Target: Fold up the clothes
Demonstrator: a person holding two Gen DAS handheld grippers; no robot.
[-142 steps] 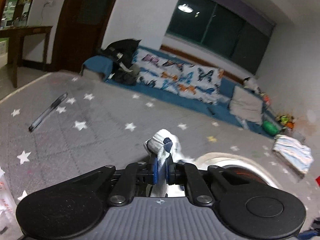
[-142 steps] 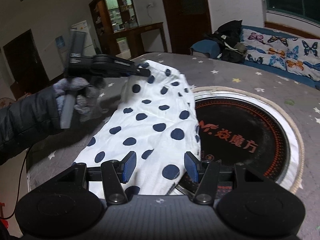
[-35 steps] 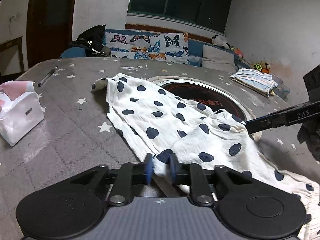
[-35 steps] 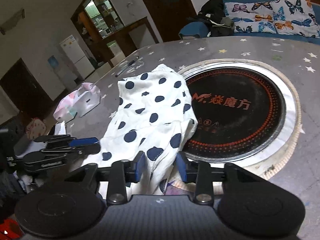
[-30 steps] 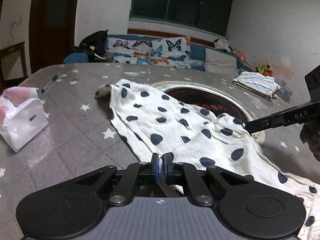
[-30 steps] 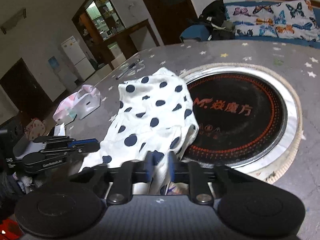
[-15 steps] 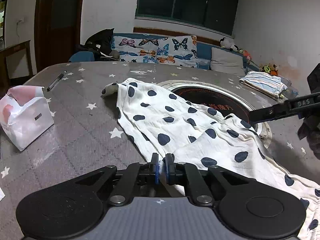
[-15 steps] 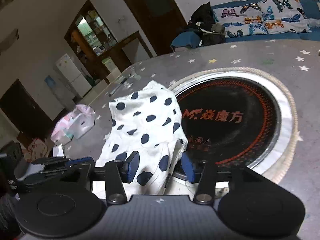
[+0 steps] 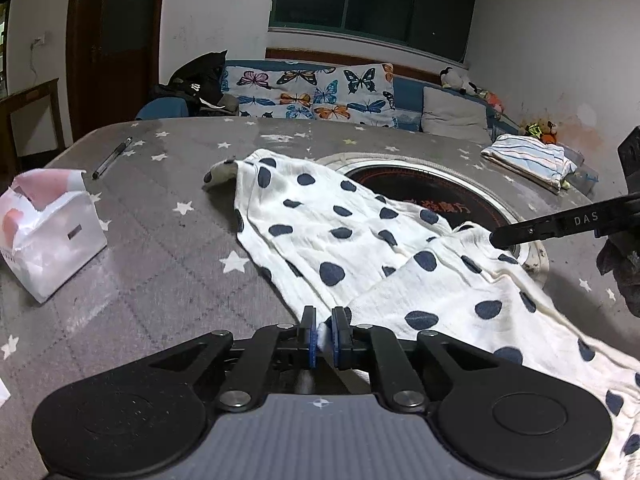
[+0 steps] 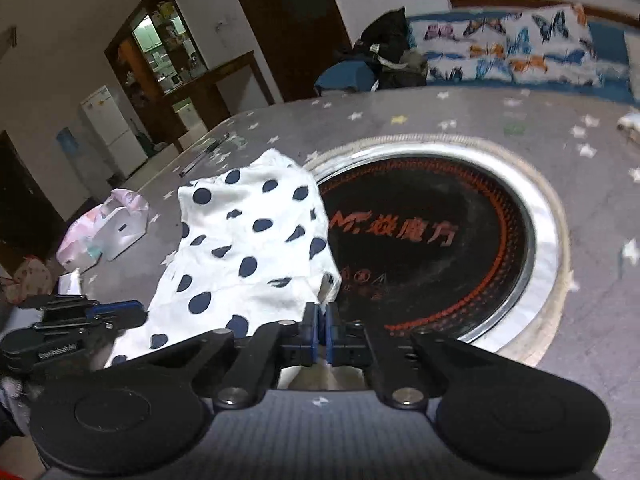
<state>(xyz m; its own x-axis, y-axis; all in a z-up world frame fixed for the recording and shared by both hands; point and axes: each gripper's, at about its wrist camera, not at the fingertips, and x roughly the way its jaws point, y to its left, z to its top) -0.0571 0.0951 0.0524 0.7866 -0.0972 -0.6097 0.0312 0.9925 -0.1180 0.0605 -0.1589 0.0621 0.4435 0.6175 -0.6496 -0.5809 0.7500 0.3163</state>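
One garment on the table: a white polka-dot garment [image 9: 352, 236] with navy spots, spread across the grey star-print tablecloth [image 9: 160, 264], its far side overlapping the rim of the single round induction cooktop [image 10: 436, 240] set into the table.

Two grippers in play. Left gripper [image 9: 323, 334]: blue-padded fingers drawn together on a pinch of white fabric at the garment's near edge, at 6 o'clock in the left wrist view. Right gripper [image 10: 321, 334]: fingers nearly together, clamping the garment's edge where it droops beside the cooktop, at 6 o'clock in the right wrist view. In the left wrist view the right gripper [image 9: 560, 226] enters from 3 o'clock, its tip meeting a raised ridge of fabric. In the right wrist view the left gripper [image 10: 100, 312] sits at 8 o'clock against the garment's edge.

Other items, counted:
- One white tissue pack [image 9: 48, 236], at 9 o'clock in the left wrist view, apart from the garment.
- One pen [image 9: 111, 158], at 10 o'clock, near the far table edge.
- One folded striped cloth [image 9: 530, 160], at 2 o'clock, well apart from the garment.
- One butterfly-print cushion cover [image 9: 316, 94] on the sofa behind the table, at 12 o'clock.
- One black jacket [image 9: 196, 80] heaped at the sofa's left end.
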